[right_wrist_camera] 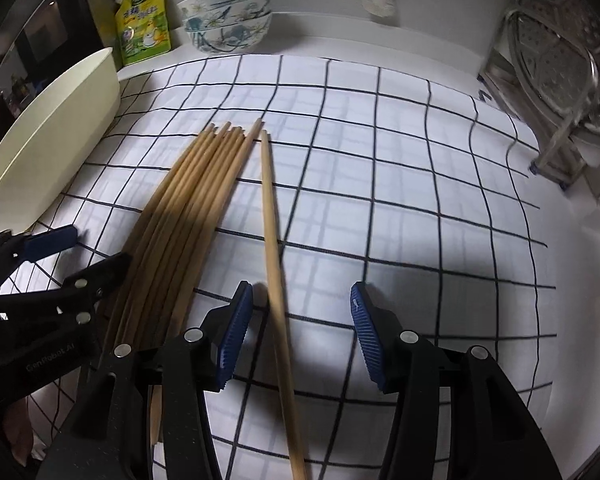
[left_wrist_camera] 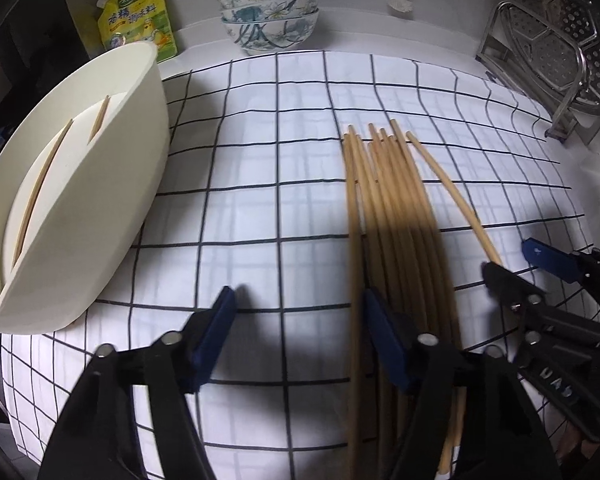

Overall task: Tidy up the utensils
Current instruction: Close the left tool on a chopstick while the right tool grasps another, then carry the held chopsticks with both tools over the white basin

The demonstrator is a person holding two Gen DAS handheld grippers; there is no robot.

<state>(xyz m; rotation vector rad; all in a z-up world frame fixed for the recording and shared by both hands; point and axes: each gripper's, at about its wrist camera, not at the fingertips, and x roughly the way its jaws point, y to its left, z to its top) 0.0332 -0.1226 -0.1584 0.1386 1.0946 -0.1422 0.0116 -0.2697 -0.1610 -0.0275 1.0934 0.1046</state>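
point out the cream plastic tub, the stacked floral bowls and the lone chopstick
cream plastic tub (left_wrist_camera: pixel 112 184), left wrist view, outer wall
stacked floral ceramic bowls (left_wrist_camera: pixel 270 20), left wrist view, middle bowl's side
lone wooden chopstick (right_wrist_camera: pixel 270 216), right wrist view, mid-shaft

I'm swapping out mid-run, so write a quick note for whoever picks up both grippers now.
Left gripper: open, nothing held, hovering over the checked cloth just left of the chopstick bundle.
Right gripper: open, astride the single chopstick lying apart on the bundle's right; pads not pressing it.
Done: two chopsticks already lie in the white tub at left.
Left: move the single chopstick, then the bundle, into the tub.
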